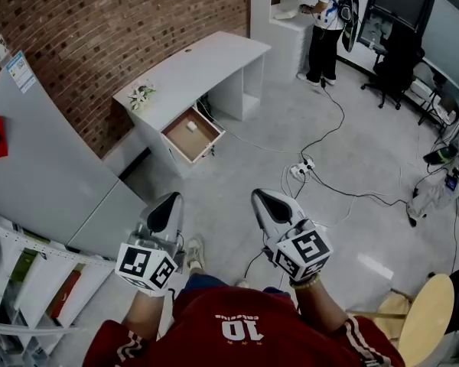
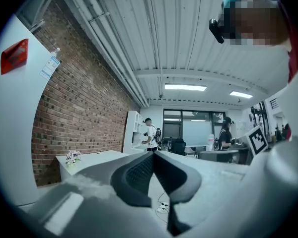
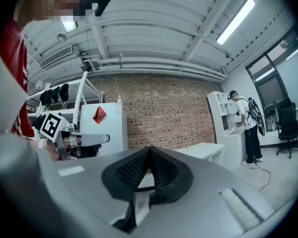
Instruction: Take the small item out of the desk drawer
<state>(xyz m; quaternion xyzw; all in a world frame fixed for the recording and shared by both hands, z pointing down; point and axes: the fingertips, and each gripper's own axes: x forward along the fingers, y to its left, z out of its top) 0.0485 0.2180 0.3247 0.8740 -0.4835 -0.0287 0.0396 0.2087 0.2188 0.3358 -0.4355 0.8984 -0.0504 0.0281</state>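
The white desk (image 1: 206,63) stands by the brick wall, several steps ahead of me. Its wooden drawer (image 1: 203,145) is pulled out, and a small white item (image 1: 191,126) lies inside it. My left gripper (image 1: 171,199) and right gripper (image 1: 260,196) are held side by side close to my body, far from the desk and pointing toward it. Both are shut with nothing between their jaws. In the left gripper view the left gripper (image 2: 154,153) shows its jaws meeting at the tip, and the right gripper (image 3: 149,148) looks the same in the right gripper view.
A small flower bunch (image 1: 141,95) sits on the desk's left end. A power strip (image 1: 301,168) and cables trail over the floor right of the drawer. A white cabinet (image 1: 38,159) stands at my left, a wooden stool (image 1: 424,319) at my right. A person (image 1: 325,21) stands at the far shelves.
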